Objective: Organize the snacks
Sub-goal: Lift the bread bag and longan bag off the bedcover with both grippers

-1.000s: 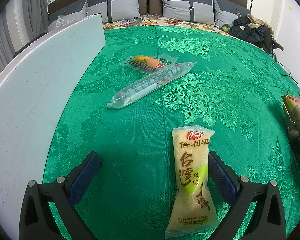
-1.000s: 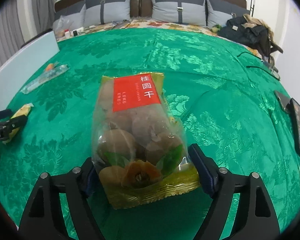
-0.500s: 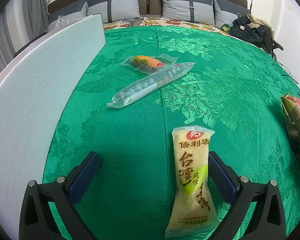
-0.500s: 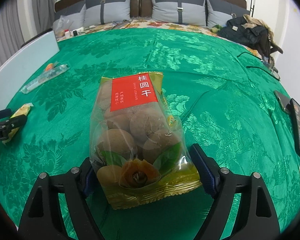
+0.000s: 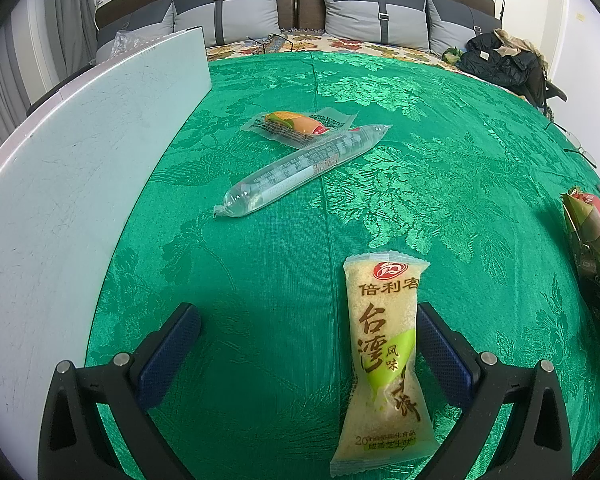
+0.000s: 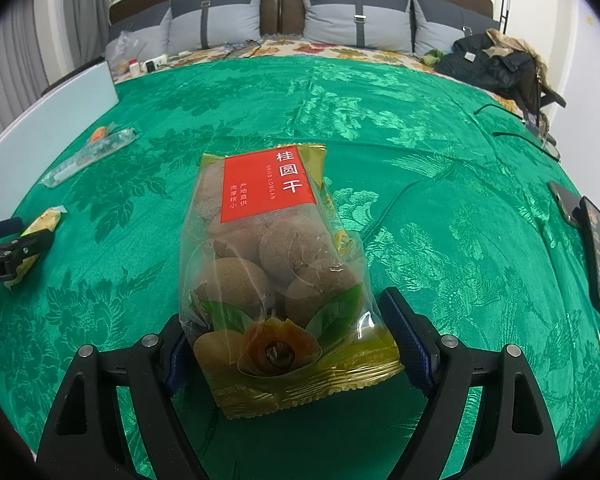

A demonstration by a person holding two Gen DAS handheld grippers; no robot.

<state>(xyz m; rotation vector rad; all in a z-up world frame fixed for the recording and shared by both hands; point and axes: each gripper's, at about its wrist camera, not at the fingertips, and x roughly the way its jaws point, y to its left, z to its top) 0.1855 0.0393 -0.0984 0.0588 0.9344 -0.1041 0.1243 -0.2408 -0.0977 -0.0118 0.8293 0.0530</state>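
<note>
My left gripper point(image 5: 308, 344) is open over the green bedspread; a yellow rice-cracker packet point(image 5: 384, 360) lies flat between its fingers, against the right finger point(image 5: 440, 356). Further off lie a clear tube packet point(image 5: 300, 172) and a small orange-and-green snack point(image 5: 296, 122). My right gripper point(image 6: 288, 344) is open around a bag of dried longan point(image 6: 272, 268) with a red label; the bag rests on the spread, its left side by the left finger, a gap at the right finger point(image 6: 410, 344). The longan bag also shows at the left wrist view's right edge point(image 5: 592, 232).
A white board point(image 5: 72, 168) runs along the left edge of the bed. Grey pillows point(image 6: 216, 20) and dark clothes point(image 6: 496, 60) lie at the head. A phone point(image 6: 598, 256) and cables lie at the right. The left gripper shows in the right wrist view point(image 6: 4, 256).
The right gripper's jaws have opened a little around the longan bag, which has settled slightly lower. The left gripper and its packet have not moved.
</note>
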